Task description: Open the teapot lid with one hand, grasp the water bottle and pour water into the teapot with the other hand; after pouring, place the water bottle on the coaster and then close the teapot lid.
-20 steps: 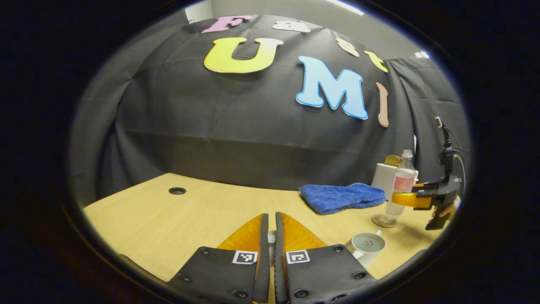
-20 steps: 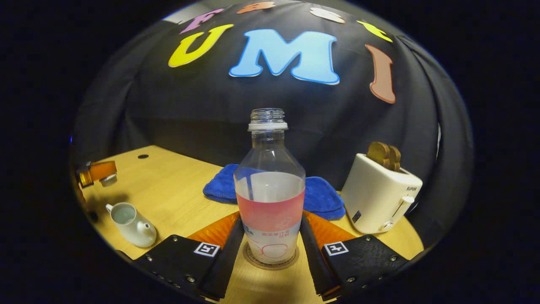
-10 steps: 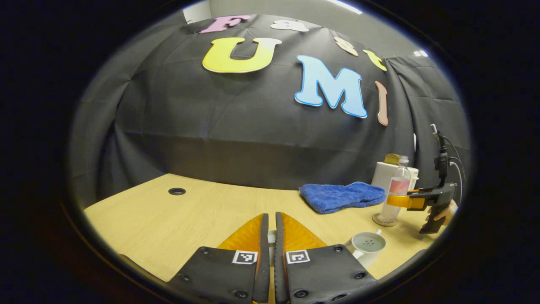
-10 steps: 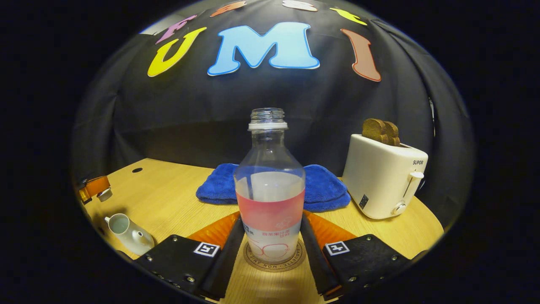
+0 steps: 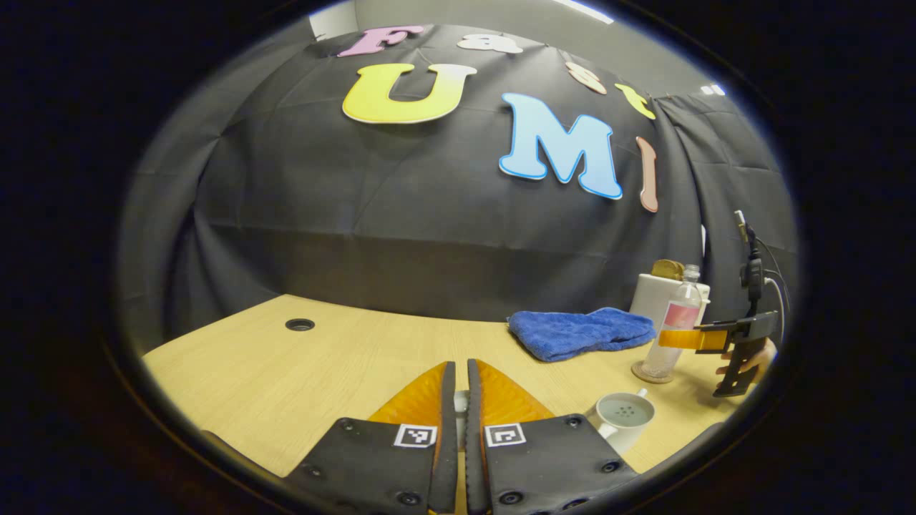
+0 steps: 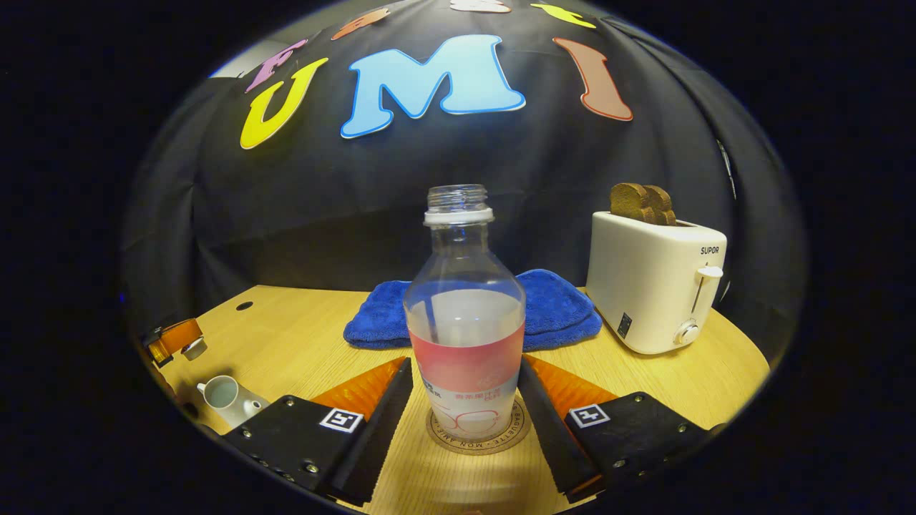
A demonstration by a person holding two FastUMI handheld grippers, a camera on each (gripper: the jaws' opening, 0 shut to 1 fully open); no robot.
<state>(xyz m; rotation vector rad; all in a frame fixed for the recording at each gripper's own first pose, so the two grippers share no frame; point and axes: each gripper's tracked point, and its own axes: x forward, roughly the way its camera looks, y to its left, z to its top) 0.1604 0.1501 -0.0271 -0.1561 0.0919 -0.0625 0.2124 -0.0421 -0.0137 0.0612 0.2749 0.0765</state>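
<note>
The clear water bottle (image 6: 465, 336) with a pink label, uncapped, stands upright on the round coaster (image 6: 478, 438). My right gripper (image 6: 465, 361) sits around the bottle's label, fingers slightly spread and just off its sides. In the left gripper view the bottle (image 5: 676, 329), coaster (image 5: 650, 373) and right gripper (image 5: 680, 338) sit far right. My left gripper (image 5: 456, 368) hovers over the table, shut on the small white teapot lid (image 5: 461, 402). The white teapot (image 5: 622, 416) stands open to its right. The right gripper view shows the teapot (image 6: 229, 400) and the lid (image 6: 193, 348) at far left.
A folded blue towel (image 6: 472, 311) lies behind the bottle. A white toaster (image 6: 655, 282) holding bread stands at the right rear. The wooden table (image 5: 300, 372) has a cable hole (image 5: 300, 324) at the back left. A hand (image 5: 748, 361) holds the right gripper.
The right gripper swung slightly and its fingers spread apart from the bottle, which now rests squarely on the coaster. The left gripper has stayed still with the lid.
</note>
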